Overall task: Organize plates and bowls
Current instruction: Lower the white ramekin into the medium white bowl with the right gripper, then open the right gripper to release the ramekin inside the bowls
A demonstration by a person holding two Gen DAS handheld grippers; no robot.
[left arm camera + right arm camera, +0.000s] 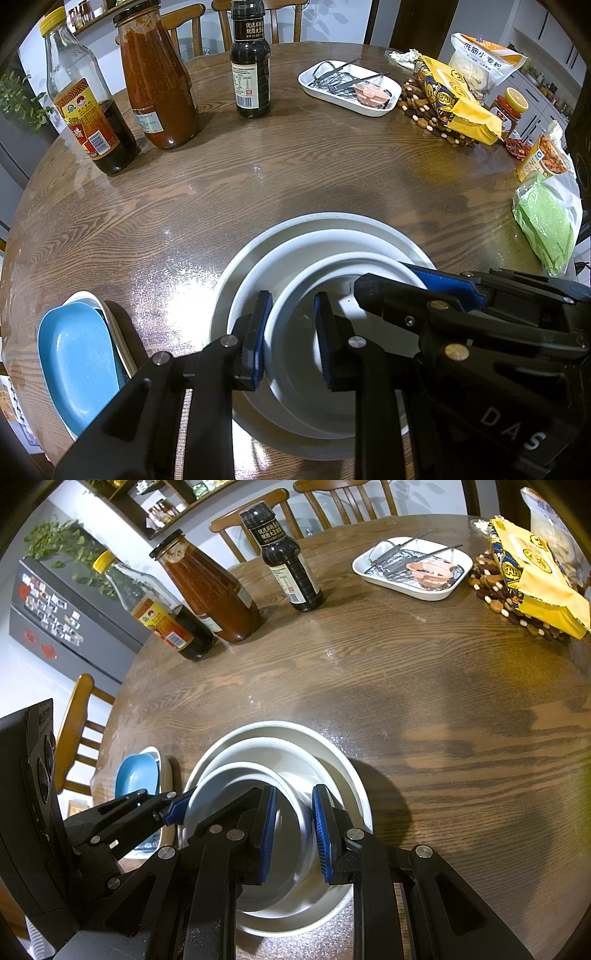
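1. Left tool [291,325]: the jaws straddle the left rim of the inner white bowl [332,260], one pad outside and one inside, clamped on it.
2. Right tool [293,812]: the jaws are clamped on the opposite, right rim of the same bowl, again with one pad on either side of the wall.
3. The bowl sits in a middle white dish [314,240], which rests in a large white plate [317,219] at the near edge of the table [295,166].
4. Near left: a blue dish [74,358] is nested in a white dish [92,299], just beside the stack.
5. Far left to centre: three sauce bottles [159,81] stand upright.
6. Far right: a white tray [351,88] holds metal utensils, with snack bags [454,99] beyond it.
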